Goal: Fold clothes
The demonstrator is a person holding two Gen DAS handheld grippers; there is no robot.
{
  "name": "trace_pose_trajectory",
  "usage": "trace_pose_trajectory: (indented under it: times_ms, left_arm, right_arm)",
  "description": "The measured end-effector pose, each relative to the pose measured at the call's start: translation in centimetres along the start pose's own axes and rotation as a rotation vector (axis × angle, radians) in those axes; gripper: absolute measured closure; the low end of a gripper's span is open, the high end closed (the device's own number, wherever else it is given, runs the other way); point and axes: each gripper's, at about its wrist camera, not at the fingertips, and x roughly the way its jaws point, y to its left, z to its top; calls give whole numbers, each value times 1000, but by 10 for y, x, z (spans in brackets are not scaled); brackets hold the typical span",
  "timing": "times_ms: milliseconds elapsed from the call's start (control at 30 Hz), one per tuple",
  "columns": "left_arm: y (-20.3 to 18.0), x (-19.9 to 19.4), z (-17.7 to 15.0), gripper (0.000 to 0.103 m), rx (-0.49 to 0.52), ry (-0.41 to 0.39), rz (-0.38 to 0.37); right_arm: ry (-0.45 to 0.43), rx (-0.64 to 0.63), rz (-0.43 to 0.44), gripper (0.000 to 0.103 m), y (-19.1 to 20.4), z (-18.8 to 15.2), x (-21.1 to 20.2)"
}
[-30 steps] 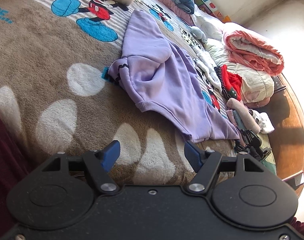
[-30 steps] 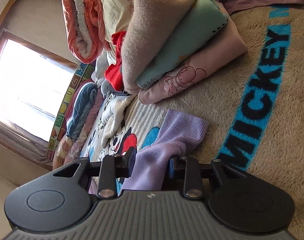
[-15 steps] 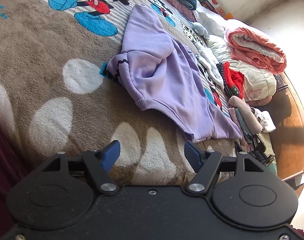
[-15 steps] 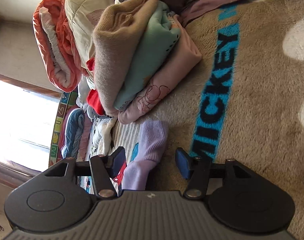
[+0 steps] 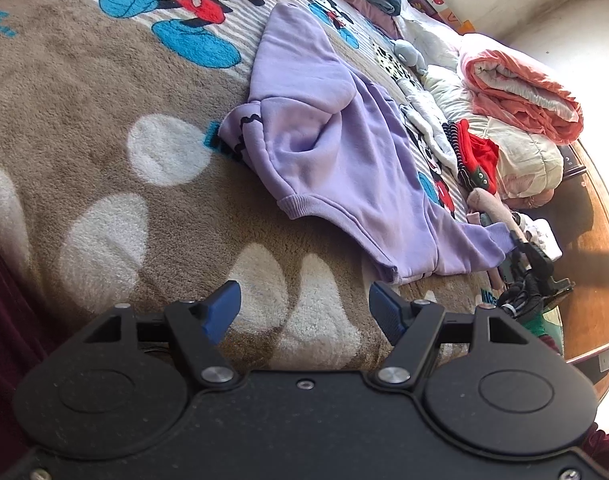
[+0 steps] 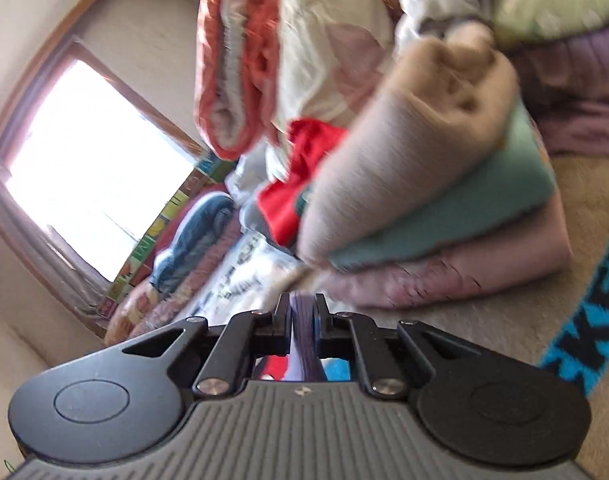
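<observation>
Right gripper (image 6: 303, 312) at bottom centre of its blurred view, jaws pinched on a strip of purple fabric, most likely the sleeve cuff (image 5: 497, 236) of the lilac sweatshirt (image 5: 328, 148). Left gripper (image 5: 304, 312) low in its own view, blue fingertips (image 5: 223, 307) spread wide, grasping nothing, hovering above the brown Mickey Mouse blanket (image 5: 84, 92). Sweatshirt sprawled across the middle of the left view, rumpled, one sleeve doubled over the body, ribbed hem (image 5: 300, 206) toward the lower centre. Stack of folded clothes (image 6: 436, 216) at centre right of the right view, apparently finished. Judged early for this garment: one sleeve gripped, no neat fold made, body and remaining folds left to do.
</observation>
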Motion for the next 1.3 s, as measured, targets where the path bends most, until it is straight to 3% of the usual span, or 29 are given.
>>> trace_pose_trajectory:
  times_ms: [100, 200, 267, 333, 367, 567, 600, 633, 667, 733, 800, 867, 967, 1067, 1167, 1200, 1300]
  left_arm:
    - [0, 0, 1, 33, -5, -3, 2]
    - [-3, 3, 0, 33, 7, 0, -2]
    - [-5, 4, -2, 33, 16, 5, -3]
    - [-4, 7, -3, 33, 15, 16, 0]
    - [-4, 9, -2, 33, 13, 21, 2]
    - [-9, 15, 0, 33, 20, 28, 1]
    - [-10, 16, 0, 33, 25, 28, 0]
    - [-11, 16, 0, 33, 28, 29, 0]
    - [-11, 17, -1, 33, 28, 30, 2]
    - [-11, 17, -1, 33, 26, 30, 4]
    - [-10, 17, -1, 33, 25, 30, 7]
    - [-9, 18, -1, 33, 22, 34, 10]
    - [-9, 18, 0, 33, 20, 32, 5]
    - [-10, 17, -1, 33, 26, 31, -2]
    - [-9, 17, -1, 33, 23, 31, -6]
    - [-8, 17, -1, 33, 21, 32, -7]
    - [-7, 19, 1, 33, 10, 34, -15]
  right_arm:
    - [-30, -16, 16, 91, 4, 17, 7]
    - [68, -9, -93, 89, -12, 19, 27]
    - [86, 9, -151, 76, -21, 14, 28]
    - [95, 14, -188, 32, -27, 5, 22]
    - [101, 14, -204, 29, -29, -1, 19]
    - [210, -80, -212, 46, -30, -25, 27]
    - [219, -93, -200, 61, -29, -25, 30]
    - [226, -124, -185, 86, -24, -26, 31]
    - [234, -156, -171, 94, -20, -26, 32]
    - [222, -223, -127, 94, -8, -25, 31]
    - [111, -265, -45, 94, 11, -17, 13]
    - [69, -258, -27, 94, 16, -7, 9]
    - [125, -308, -117, 93, 11, -8, 26]
    - [214, -291, -244, 82, -2, -17, 47]
    - [178, -294, -267, 76, -1, -20, 37]
    - [157, -310, -272, 69, 4, -21, 32]
    - [103, -352, -275, 67, 25, -26, 15]
